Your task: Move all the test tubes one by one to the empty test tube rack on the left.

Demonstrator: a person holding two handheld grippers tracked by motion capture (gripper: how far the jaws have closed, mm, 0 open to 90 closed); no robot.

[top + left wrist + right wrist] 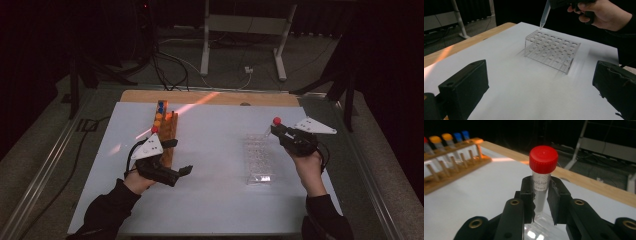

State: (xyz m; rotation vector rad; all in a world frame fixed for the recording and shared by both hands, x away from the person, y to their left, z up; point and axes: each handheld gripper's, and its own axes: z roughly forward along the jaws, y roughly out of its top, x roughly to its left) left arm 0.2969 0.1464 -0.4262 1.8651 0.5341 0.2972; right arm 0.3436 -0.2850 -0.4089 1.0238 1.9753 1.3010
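A clear tube [541, 192] with a red cap [543, 159] stands upright at the centre of the right gripper view, clamped between the black jaws of the right gripper [541, 197], which press on it just below the cap. In the high view this gripper [280, 131] sits right of centre, held by the right hand [309, 165], the red cap a small dot at its tip. In the left gripper view the tube's pointed end [541, 25] hangs at upper centre, just above the far corner of a clear rack [552, 50] and apart from it. The rack lies flat on the white tabletop [215, 150], its grid of holes open.

At centre left of the high view the left gripper [175, 172] rests low on the table in the left hand [137, 180], its jaws wide apart with nothing between them. Just beside it, running toward the upper left, is a wooden rack [166, 132] holding tubes with red, orange and blue caps [159, 112]. A wooden strip [210, 97] borders the table's far edge.
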